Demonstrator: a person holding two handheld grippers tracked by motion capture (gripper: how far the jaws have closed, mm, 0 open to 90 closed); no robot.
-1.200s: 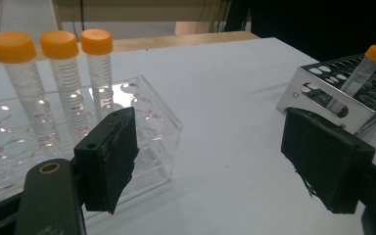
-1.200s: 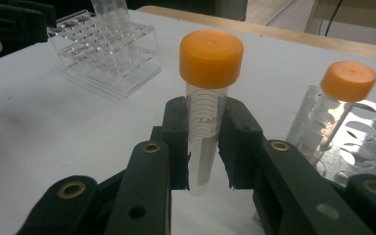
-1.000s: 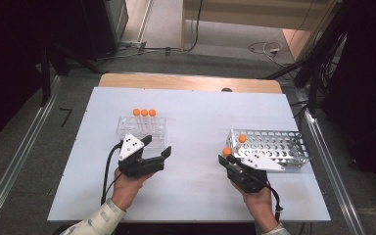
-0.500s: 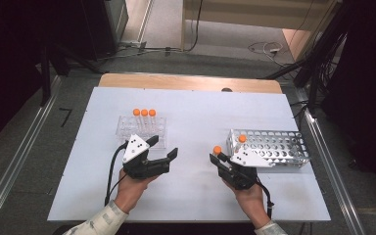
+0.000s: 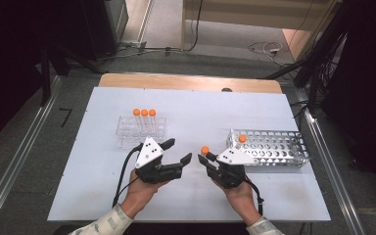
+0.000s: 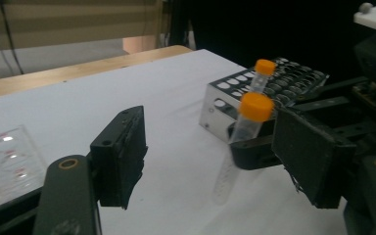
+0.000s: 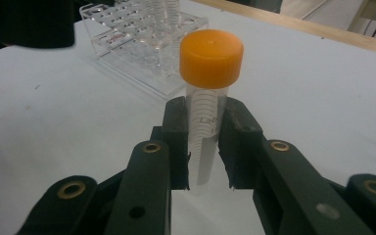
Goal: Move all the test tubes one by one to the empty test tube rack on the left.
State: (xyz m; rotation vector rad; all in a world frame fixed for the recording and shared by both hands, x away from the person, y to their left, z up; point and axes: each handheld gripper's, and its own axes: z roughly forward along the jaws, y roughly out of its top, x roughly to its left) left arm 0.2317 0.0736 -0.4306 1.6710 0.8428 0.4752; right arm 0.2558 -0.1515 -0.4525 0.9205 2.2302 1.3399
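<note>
Right gripper (image 5: 207,157) in the high view is clamped on an orange-capped tube (image 5: 204,150), between the clear rack (image 5: 142,129) and the metal rack (image 5: 269,147); the left gripper (image 5: 180,152) is open, nothing inside.

From the left gripper view, its jaws have just been closing, tube (image 6: 247,122) beyond them.

From the right gripper view, both pads (image 7: 176,142) press the upright tube (image 7: 209,103).

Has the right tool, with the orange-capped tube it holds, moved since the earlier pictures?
Yes. The right tool, shut on the orange-capped tube, has shifted left in the high view, away from the metal rack and toward the left tool.

White table (image 5: 103,196) bearing clear rack (image 5: 141,131) and metal rack (image 5: 270,149)
</note>
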